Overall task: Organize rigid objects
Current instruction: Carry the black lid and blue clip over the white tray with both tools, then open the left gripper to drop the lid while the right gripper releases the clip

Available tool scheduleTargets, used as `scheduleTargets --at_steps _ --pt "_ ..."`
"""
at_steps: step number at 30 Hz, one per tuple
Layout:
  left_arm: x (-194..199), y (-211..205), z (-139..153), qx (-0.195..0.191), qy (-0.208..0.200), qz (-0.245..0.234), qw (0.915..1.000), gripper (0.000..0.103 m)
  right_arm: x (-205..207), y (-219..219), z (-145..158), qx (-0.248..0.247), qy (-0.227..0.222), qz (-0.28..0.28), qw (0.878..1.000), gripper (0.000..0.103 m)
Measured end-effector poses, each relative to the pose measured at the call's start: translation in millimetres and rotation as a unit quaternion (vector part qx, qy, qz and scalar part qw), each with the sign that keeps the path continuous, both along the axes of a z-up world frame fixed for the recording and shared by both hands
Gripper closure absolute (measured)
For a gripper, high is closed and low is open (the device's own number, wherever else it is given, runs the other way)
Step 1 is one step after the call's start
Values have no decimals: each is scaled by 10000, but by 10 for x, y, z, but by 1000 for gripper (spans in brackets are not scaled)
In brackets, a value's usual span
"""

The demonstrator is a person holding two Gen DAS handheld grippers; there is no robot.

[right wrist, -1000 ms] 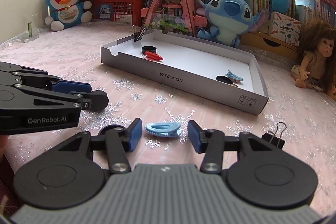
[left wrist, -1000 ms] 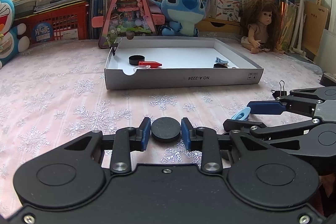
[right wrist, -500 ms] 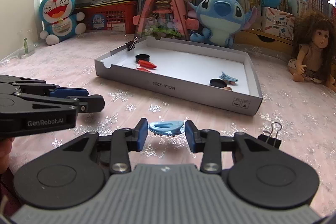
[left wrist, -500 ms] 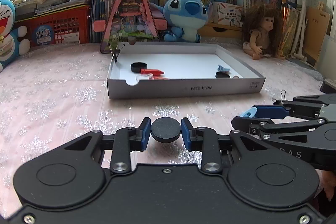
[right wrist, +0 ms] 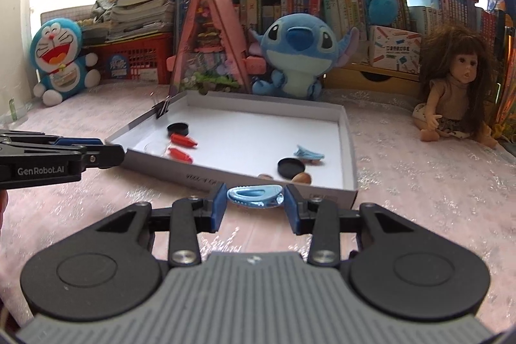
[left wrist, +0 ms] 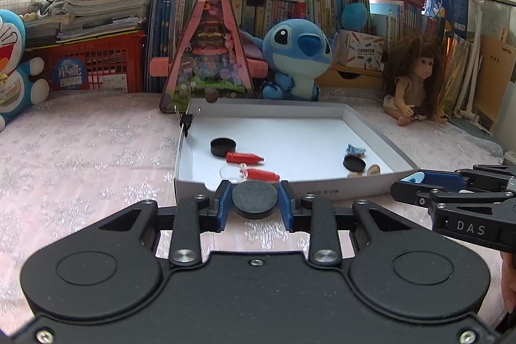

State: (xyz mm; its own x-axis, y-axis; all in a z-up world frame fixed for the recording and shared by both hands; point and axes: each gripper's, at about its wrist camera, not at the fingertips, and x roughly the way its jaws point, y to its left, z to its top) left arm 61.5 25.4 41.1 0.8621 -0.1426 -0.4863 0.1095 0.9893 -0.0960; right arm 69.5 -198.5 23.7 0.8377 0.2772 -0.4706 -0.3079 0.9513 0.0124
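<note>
My left gripper (left wrist: 255, 201) is shut on a black round cap (left wrist: 254, 198), held above the pink tablecloth just before the white tray's front wall (left wrist: 338, 191). My right gripper (right wrist: 254, 201) is shut on a light blue hair clip (right wrist: 254, 195), also lifted near the tray's front wall (right wrist: 206, 179). Inside the tray lie a black cap (left wrist: 223, 146), two red pieces (left wrist: 244, 158), another black cap (left wrist: 354, 163) and a blue clip (left wrist: 355, 149). Each gripper shows at the edge of the other's view, the right gripper (left wrist: 416, 182) on the right and the left gripper (right wrist: 109, 153) on the left.
A black binder clip (left wrist: 186, 120) grips the tray's far left corner. Behind the tray stand a pink triangular toy house (left wrist: 209, 54), a blue plush (left wrist: 298, 54), a doll (left wrist: 414, 79), a red crate (left wrist: 96, 66) and book stacks.
Both grippers have risen off the cloth and moved toward the tray, each carrying its object. The right jaws closed onto the blue clip, which earlier lay loose between them.
</note>
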Motion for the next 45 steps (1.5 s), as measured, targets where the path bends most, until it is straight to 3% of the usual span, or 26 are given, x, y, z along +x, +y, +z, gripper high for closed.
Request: scheduleTargets --at_steps 14,17,29,34,45 --pt "696 118 213 -202 81 275 9994 74 614 -278 196 545 63 -428 9976 59" --pt "876 101 225 -102 107 295 9995 74 773 -308 223 645 102 -470 9968 59" --pt "1693 81 109 -12 503 255 9984 74 1578 -396 126 1234 947 -704 9853 59" --pt "1930 77 -39 -3 770 329 9965 74 1756 -345 -3 1159 1138 -791 9835 59" --pt "2147 -60 -200 164 911 245 9954 74 1966 -226 -178 861 1525 -780 9814 58"
